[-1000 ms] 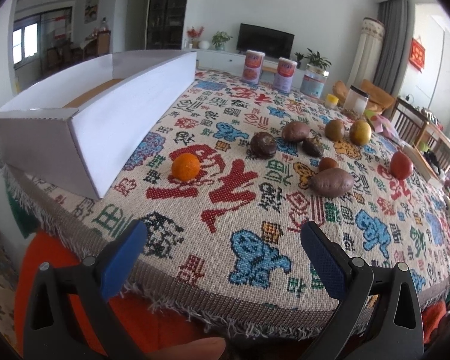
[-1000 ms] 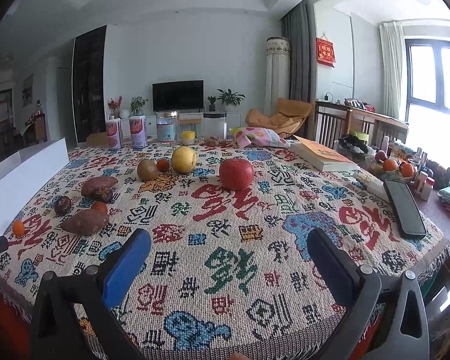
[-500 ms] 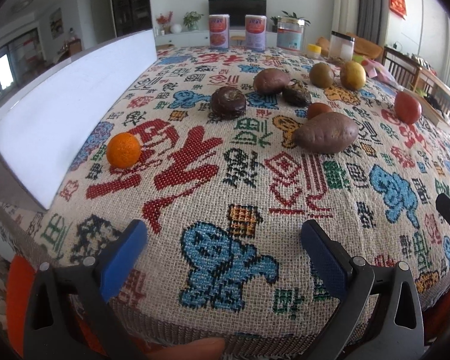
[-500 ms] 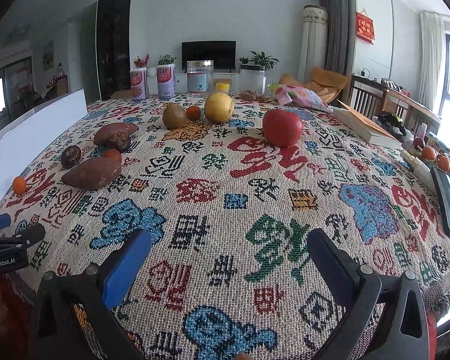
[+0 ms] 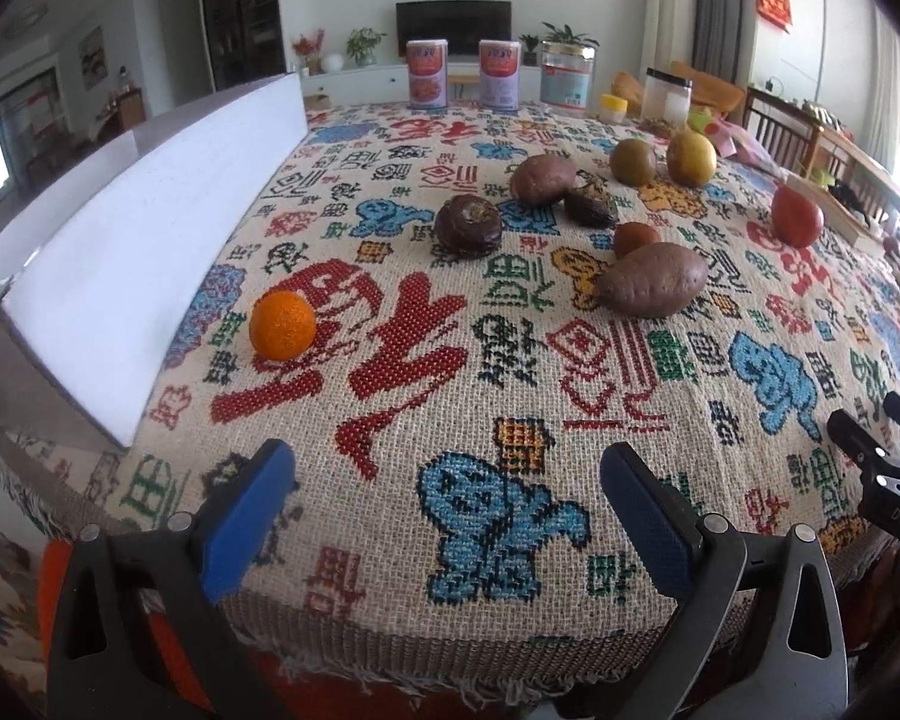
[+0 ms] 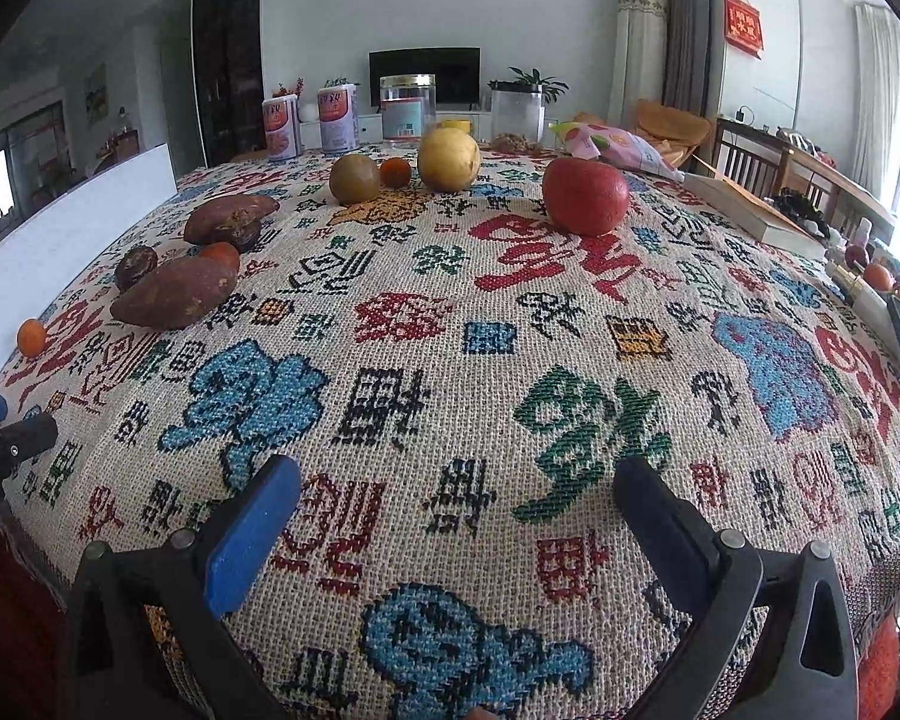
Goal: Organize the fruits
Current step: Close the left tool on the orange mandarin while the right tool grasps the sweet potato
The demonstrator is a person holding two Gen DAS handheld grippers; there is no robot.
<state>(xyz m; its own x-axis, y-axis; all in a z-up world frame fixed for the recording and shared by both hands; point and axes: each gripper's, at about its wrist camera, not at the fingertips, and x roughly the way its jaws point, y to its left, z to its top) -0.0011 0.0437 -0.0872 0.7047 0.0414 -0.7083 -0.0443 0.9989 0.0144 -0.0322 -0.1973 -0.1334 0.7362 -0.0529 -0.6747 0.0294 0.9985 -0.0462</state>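
Cans (image 5: 429, 73) and jars (image 5: 566, 73) stand beyond scattered fruits (image 5: 654, 286).

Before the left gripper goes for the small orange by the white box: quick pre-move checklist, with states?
1. Left gripper open and empty: ok.
2. Right gripper open and empty: ok.
3. Small orange alone on the cloth, no fruit touching it: ok.
4. Path from the left gripper to the orange free of objects: ok.
5. Room beside the orange for a finger on the white box side: cannot tell, gap looks narrow.
6. Space inside the box: cannot tell, interior hidden.
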